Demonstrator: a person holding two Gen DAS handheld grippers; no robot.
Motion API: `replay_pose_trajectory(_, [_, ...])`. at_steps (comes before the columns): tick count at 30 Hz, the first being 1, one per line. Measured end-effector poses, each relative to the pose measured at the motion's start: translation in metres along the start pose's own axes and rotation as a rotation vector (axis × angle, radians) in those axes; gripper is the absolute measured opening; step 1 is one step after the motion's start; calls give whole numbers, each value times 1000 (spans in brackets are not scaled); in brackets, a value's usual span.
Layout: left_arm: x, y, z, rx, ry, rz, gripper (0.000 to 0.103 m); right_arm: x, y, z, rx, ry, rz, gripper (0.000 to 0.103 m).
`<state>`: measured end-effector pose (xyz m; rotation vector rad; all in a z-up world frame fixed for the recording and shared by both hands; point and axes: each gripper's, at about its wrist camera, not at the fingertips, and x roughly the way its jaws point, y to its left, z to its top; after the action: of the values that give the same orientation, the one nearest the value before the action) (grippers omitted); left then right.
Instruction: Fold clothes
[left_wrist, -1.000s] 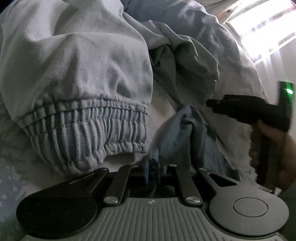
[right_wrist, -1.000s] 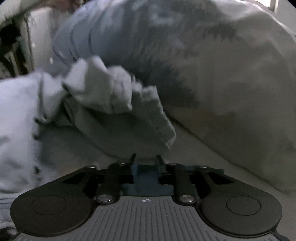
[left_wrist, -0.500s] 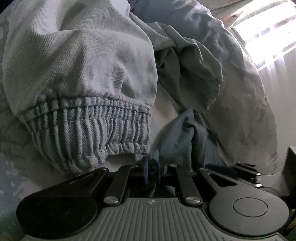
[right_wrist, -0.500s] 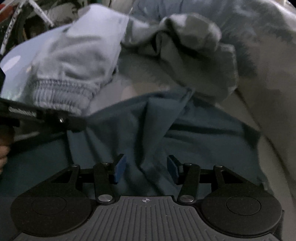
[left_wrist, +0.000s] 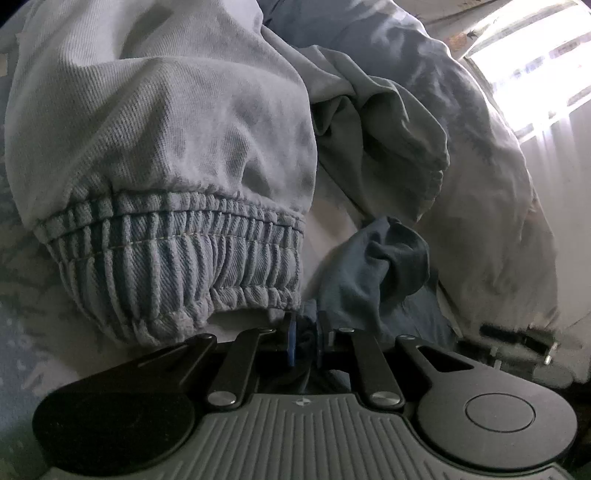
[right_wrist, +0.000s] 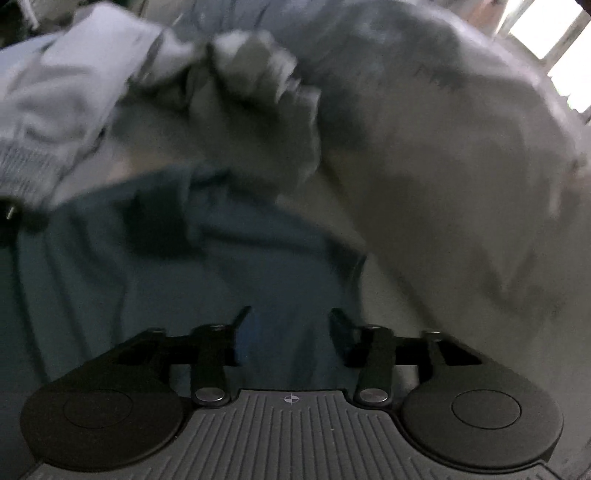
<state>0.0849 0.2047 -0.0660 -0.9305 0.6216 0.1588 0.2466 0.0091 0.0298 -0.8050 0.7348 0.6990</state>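
A dark blue cotton garment (right_wrist: 207, 266) lies spread on the bed, below a pale grey elastic-cuffed garment (left_wrist: 166, 155) and a large pale pillow (right_wrist: 461, 155). The left gripper (left_wrist: 306, 341) has its jaws clamped on a bunched fold of the blue cloth. The right gripper (right_wrist: 290, 326) hovers above the blue cloth, jaws opening, nothing pressed between them.

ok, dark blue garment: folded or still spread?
Not folded. The dark blue garment lies spread out and wrinkled, one corner bunched where the left gripper pinches it. Right gripper is opening above it, nothing pinched.
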Motion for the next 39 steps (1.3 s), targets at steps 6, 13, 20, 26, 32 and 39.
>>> replay_pose_trajectory(6, [0,-5,-1,23,-3,-8,26,10,-17,-45,91,122,9,61])
replay_pose_trajectory(13, [-5,-19,-4,85,-17,-95,82,-74,-77,-151,600,31,-131,74])
replay_pose_trajectory(20, [-23,-37,-6,131,-48,-117,88,-110,-70,-240,839,-14,-143,42])
replay_pose_trajectory(26, [-59,-55,-6,182,-156,-169,91,-154,-36,-277,900,-36,-228,35])
replay_pose_trajectory(32, [-94,-73,-22,246,-180,-227,99,-277,26,-313,903,-99,-184,41])
replay_pose_trajectory(39, [-143,-75,-82,373,-116,-305,103,-441,77,-354,883,-58,-347,47])
